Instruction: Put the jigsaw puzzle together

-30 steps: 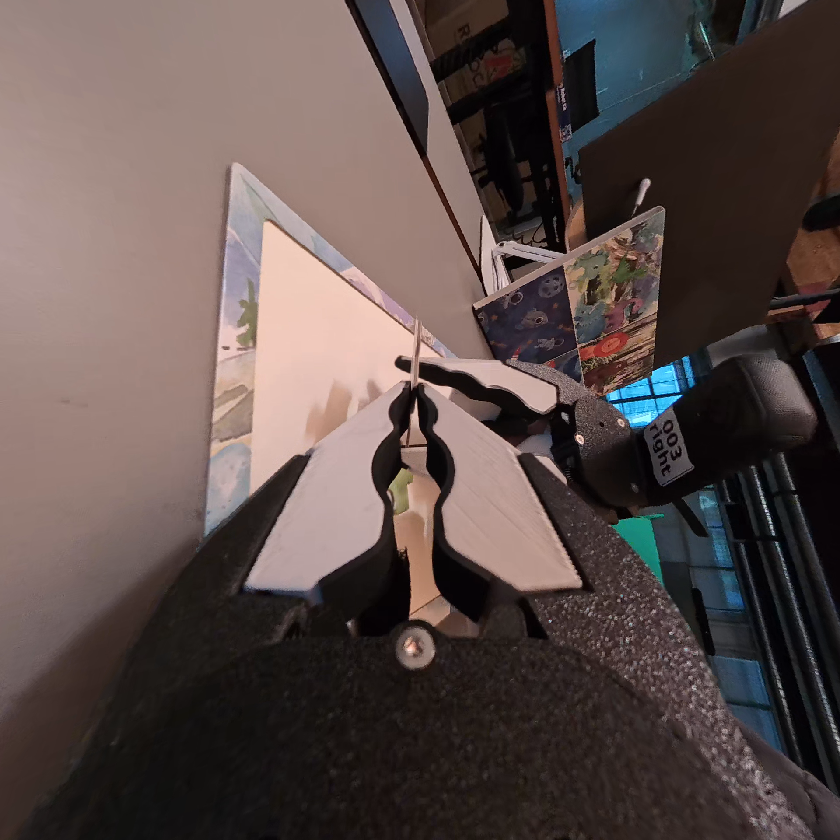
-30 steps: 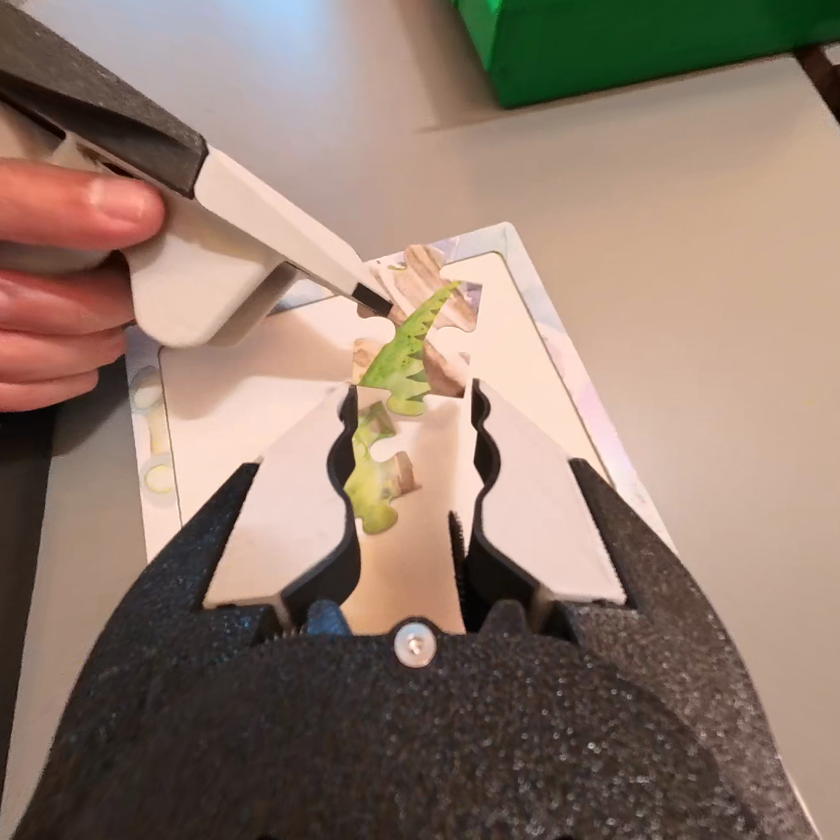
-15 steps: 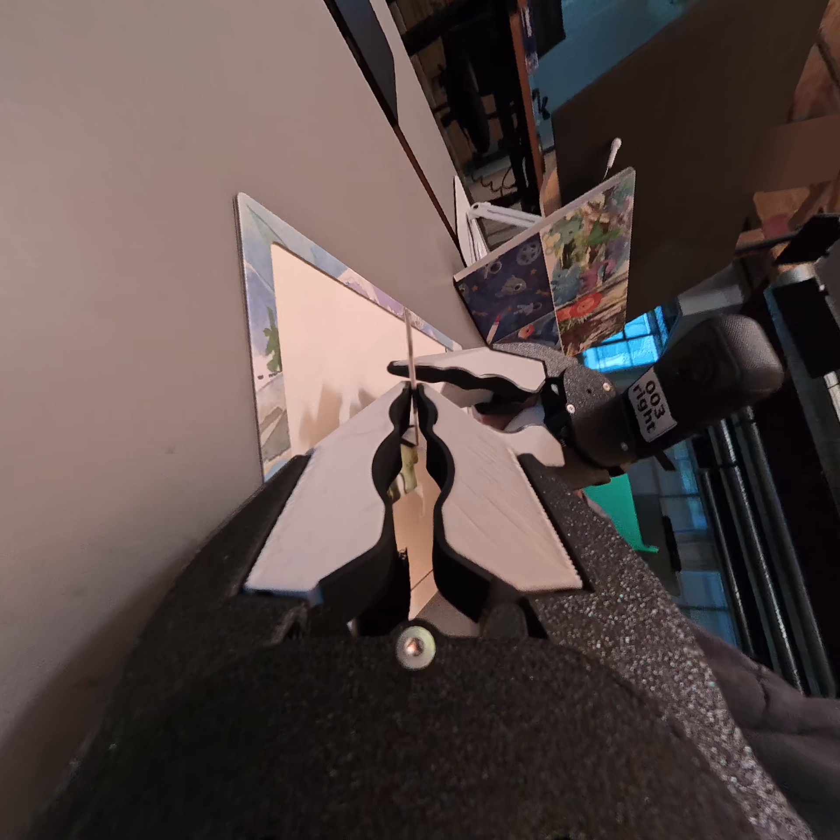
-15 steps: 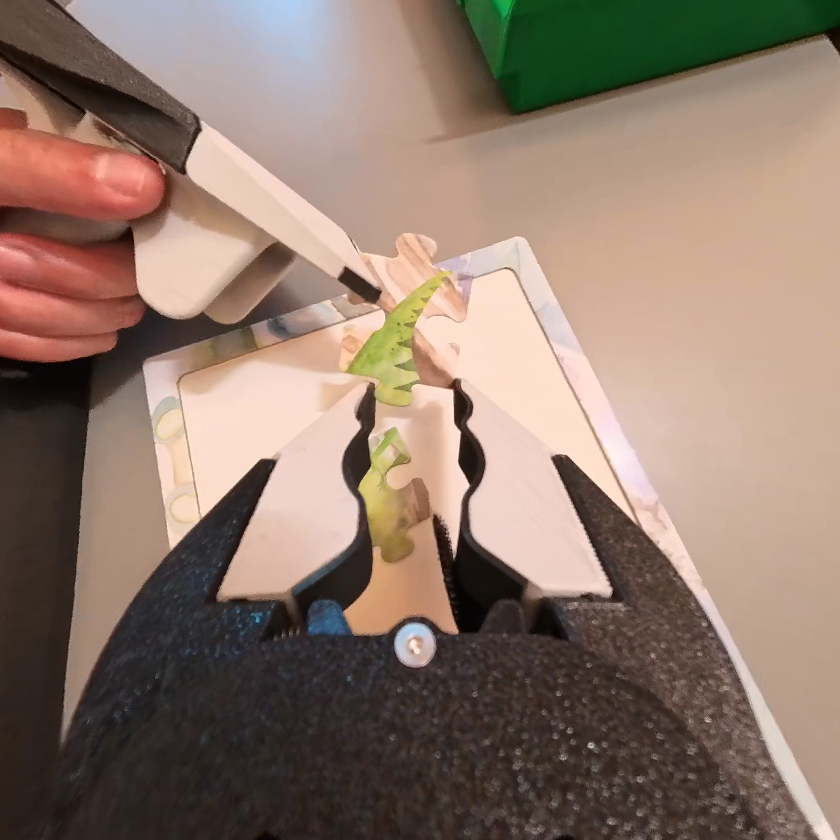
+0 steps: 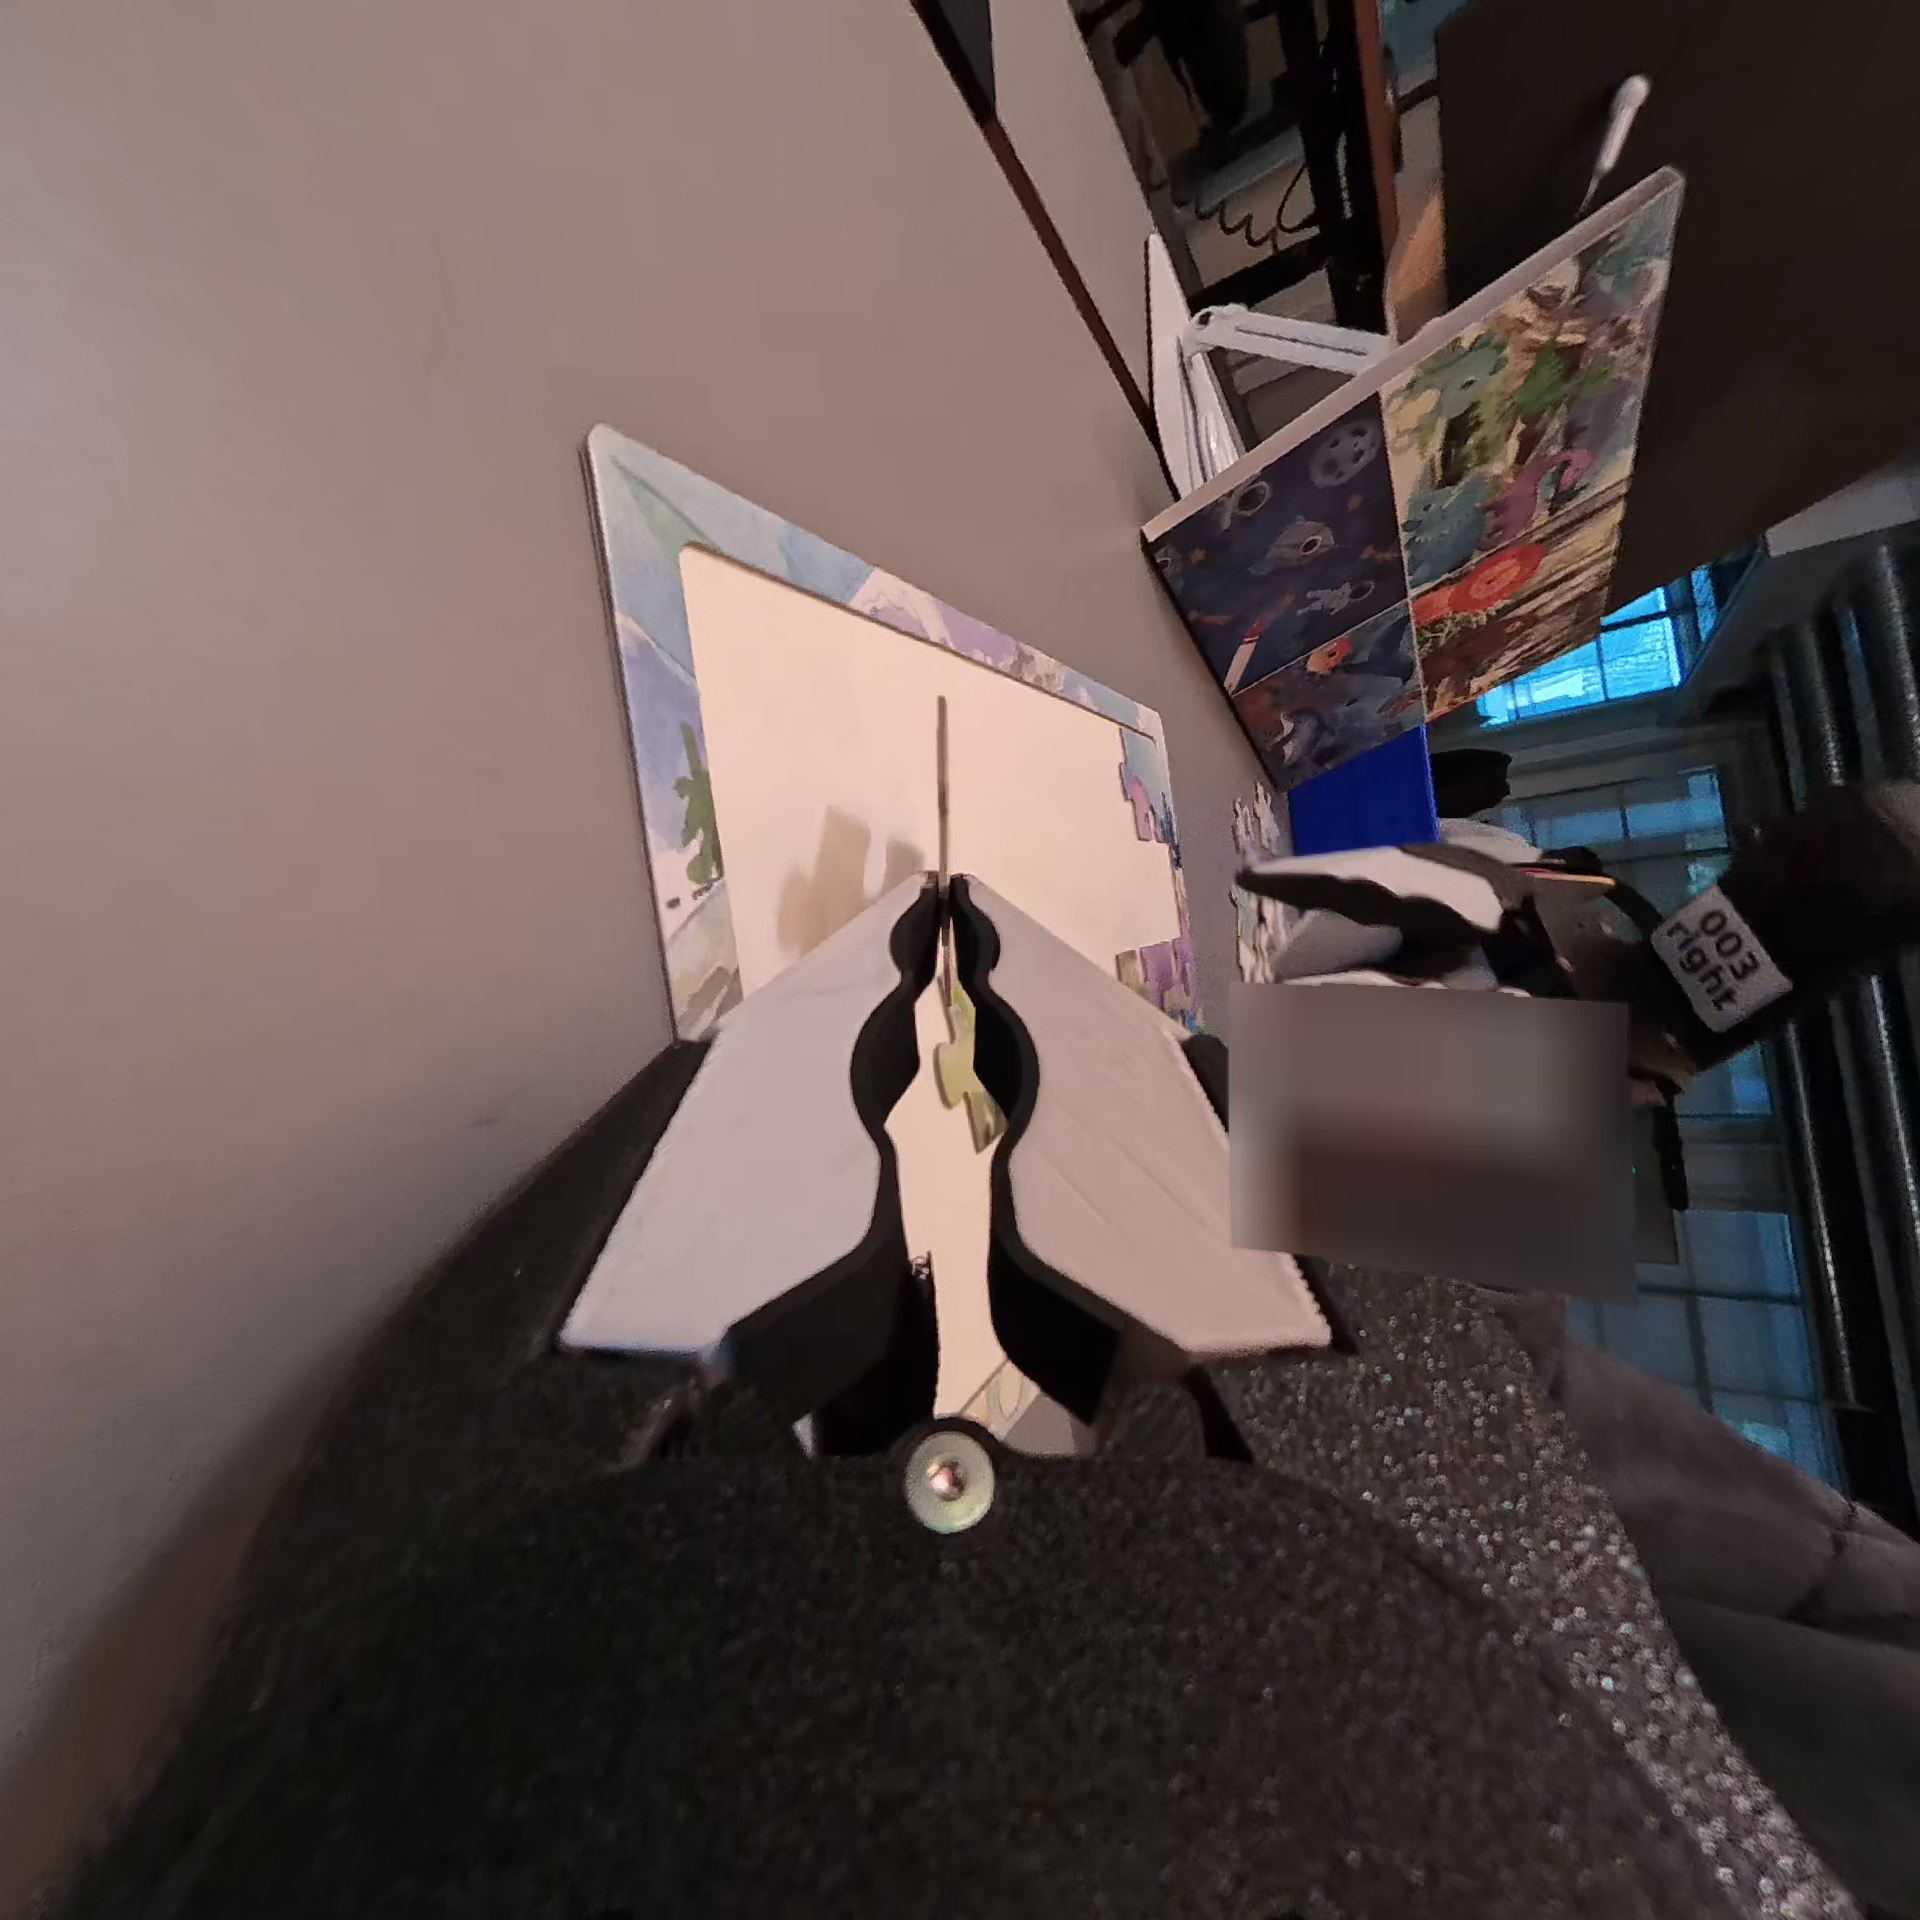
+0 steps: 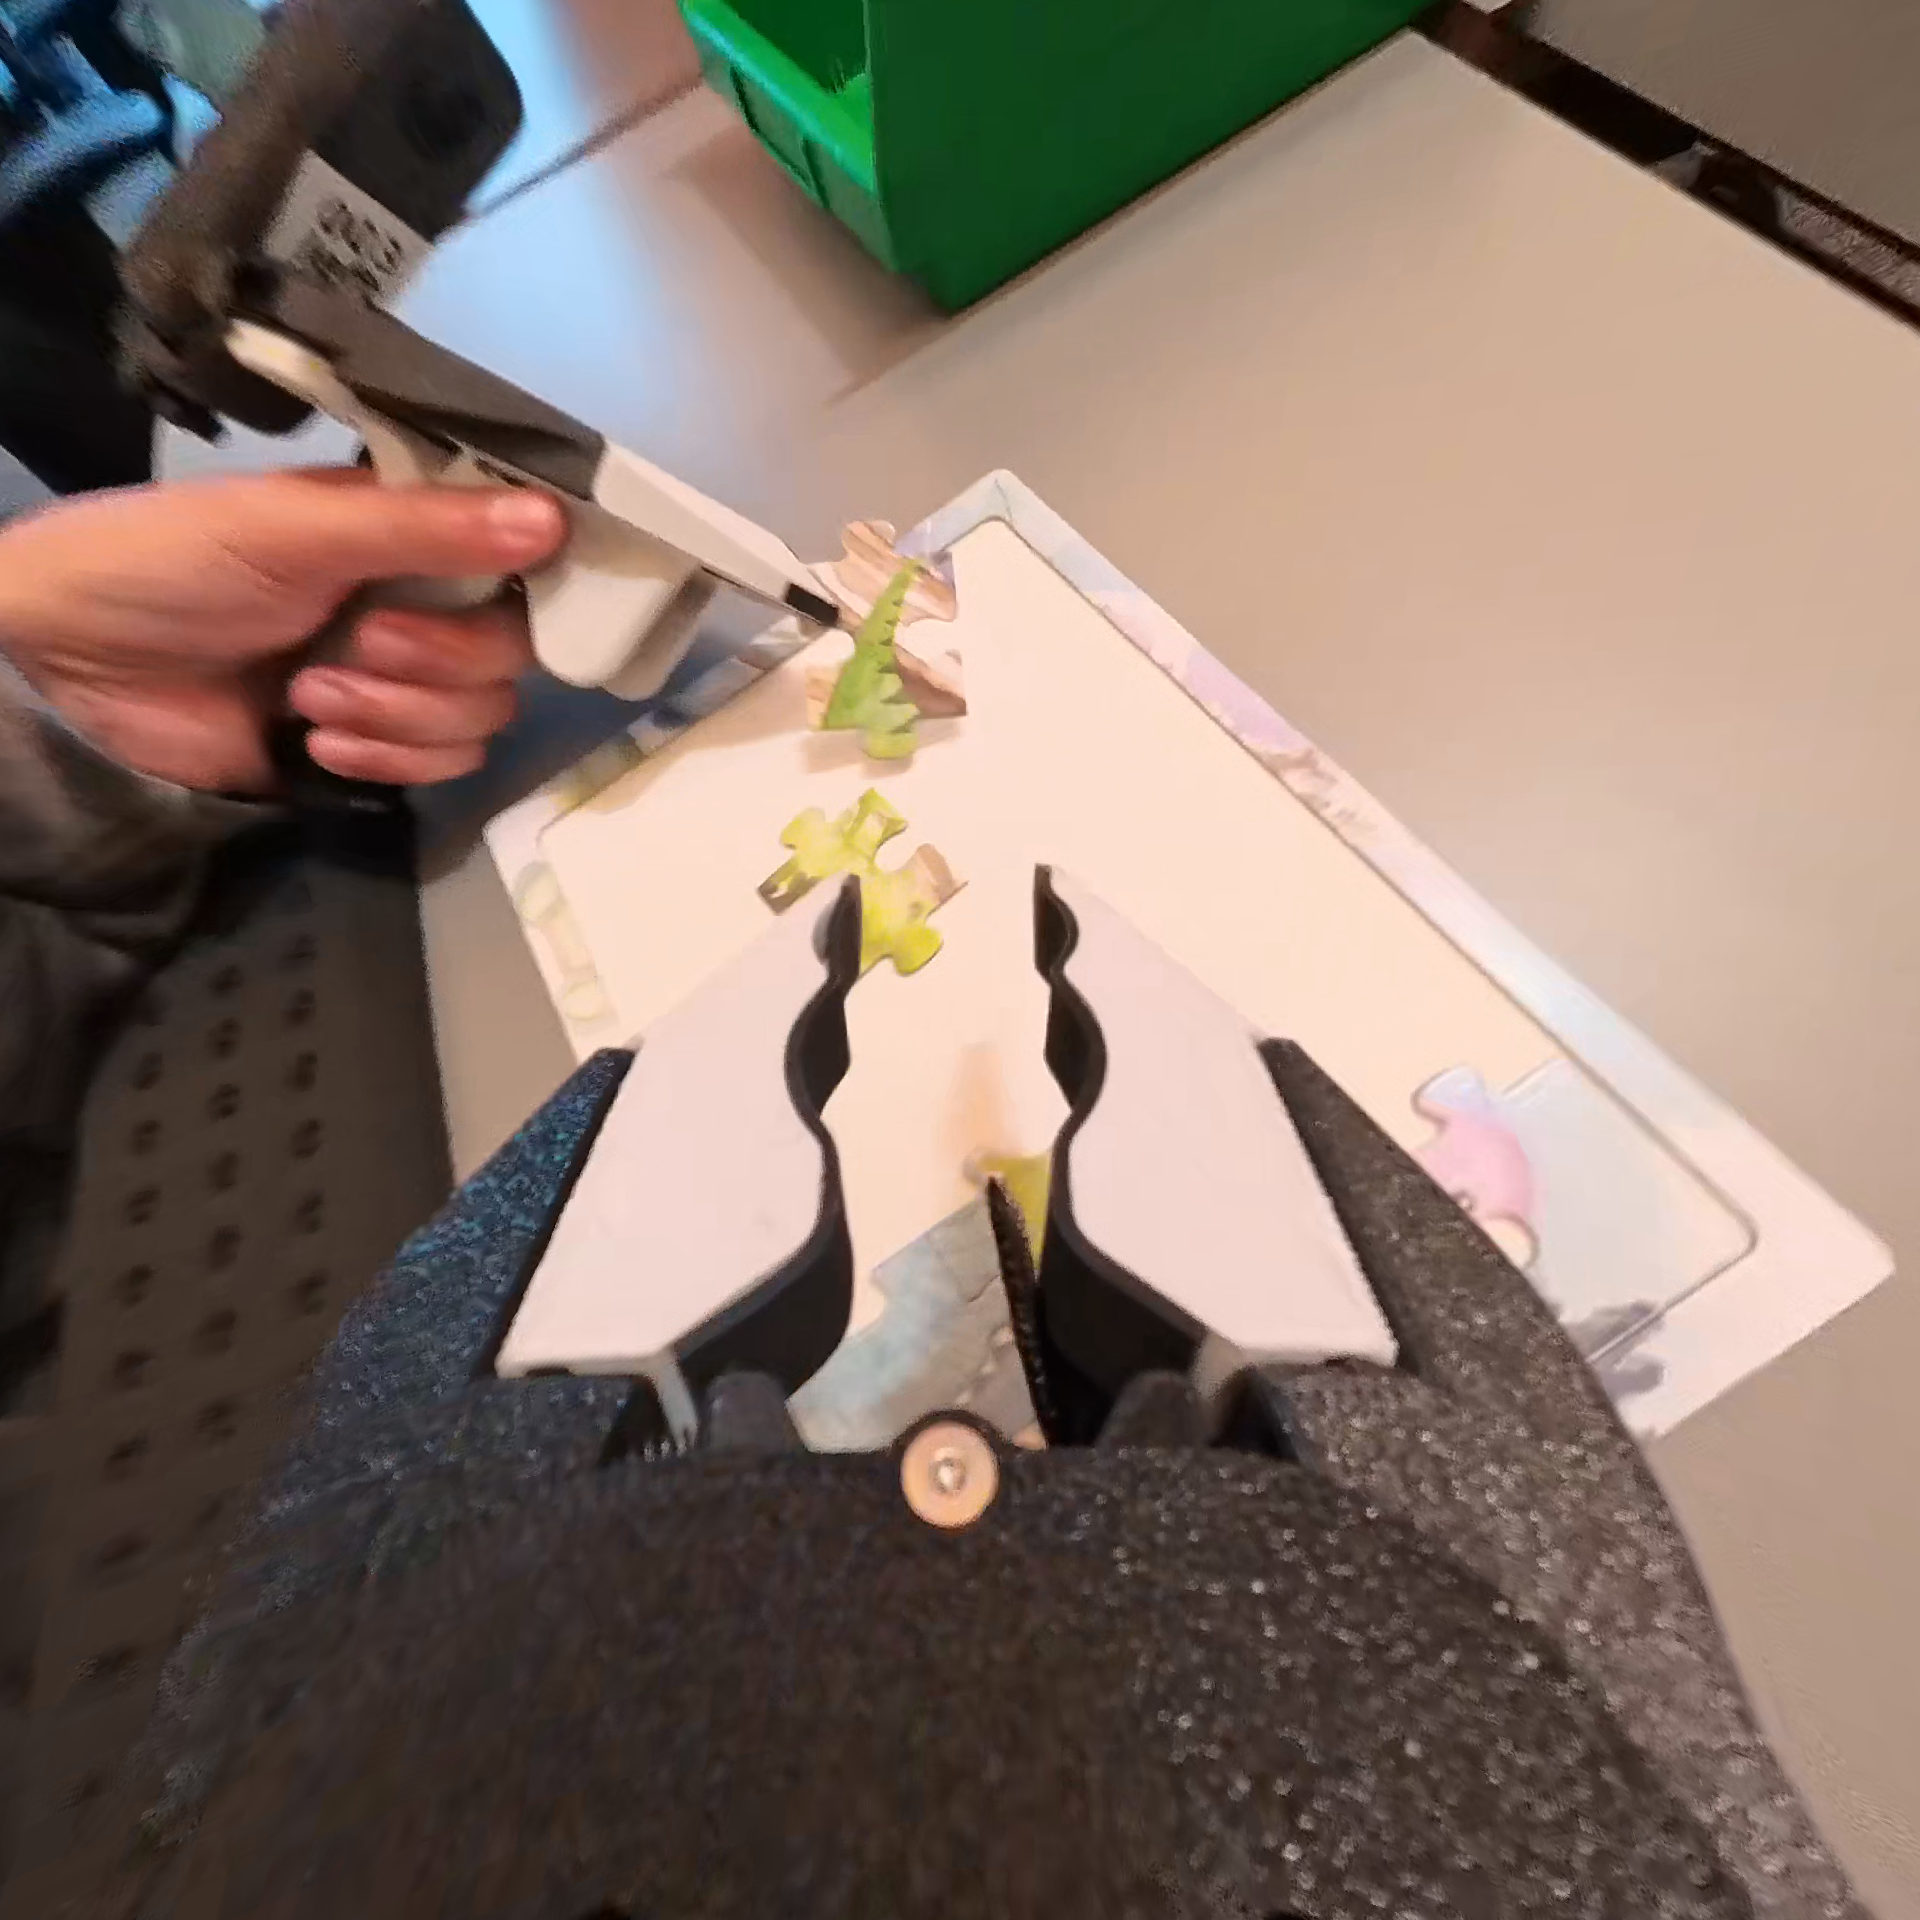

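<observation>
Puzzle piece point(image 6: 881, 665) hangs pinched by its edge in the closed left hand-held gripper point(image 6: 821, 608) above the tray point(image 6: 1195, 748) on the desk point(image 6: 1351, 364), likely for placing, while the right hand-held gripper point(image 6: 940, 904) waits open and empty beside a loose piece point(image 6: 868, 878).

- Left wrist view is dim and warm; blue daylight enters from windows point(image 5: 1621, 665) at the right.
- Right wrist view is brighter, with motion blur smearing the hand point(image 6: 281, 623).
- Wide-angle bending at the edges, perhaps softening the table point(image 6: 1455, 416).
</observation>
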`<state>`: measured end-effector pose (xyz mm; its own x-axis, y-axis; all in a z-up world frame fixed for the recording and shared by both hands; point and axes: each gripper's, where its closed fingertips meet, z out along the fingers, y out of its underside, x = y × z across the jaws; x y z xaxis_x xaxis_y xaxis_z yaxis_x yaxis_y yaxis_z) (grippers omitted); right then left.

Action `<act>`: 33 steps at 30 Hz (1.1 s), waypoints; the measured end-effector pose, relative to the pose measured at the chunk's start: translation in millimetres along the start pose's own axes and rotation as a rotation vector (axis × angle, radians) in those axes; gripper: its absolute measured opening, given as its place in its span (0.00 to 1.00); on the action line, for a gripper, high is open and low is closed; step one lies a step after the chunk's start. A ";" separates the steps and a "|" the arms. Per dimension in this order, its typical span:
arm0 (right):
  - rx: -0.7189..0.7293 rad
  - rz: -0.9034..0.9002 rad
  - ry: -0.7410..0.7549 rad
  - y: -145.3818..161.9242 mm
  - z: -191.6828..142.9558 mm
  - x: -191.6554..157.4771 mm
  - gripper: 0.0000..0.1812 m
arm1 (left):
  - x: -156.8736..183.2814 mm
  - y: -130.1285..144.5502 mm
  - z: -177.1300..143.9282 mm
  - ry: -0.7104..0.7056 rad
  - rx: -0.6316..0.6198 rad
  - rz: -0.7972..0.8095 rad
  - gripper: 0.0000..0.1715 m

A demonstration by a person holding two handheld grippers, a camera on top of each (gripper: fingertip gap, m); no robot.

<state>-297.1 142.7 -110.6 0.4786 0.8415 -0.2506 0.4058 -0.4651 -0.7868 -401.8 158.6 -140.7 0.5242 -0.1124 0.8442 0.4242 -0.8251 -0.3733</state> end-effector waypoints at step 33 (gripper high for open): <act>-0.308 -0.376 -0.033 50.1 38.5 -9.3 0.11 | -19.8 0.2 -0.9 -0.142 0.133 -0.042 0.03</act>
<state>-311.2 122.2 -169.5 0.2318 0.9728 -0.0031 0.7595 -0.1830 -0.6242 -412.7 160.2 -157.1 0.5987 0.0080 0.8009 0.5371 -0.7458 -0.3941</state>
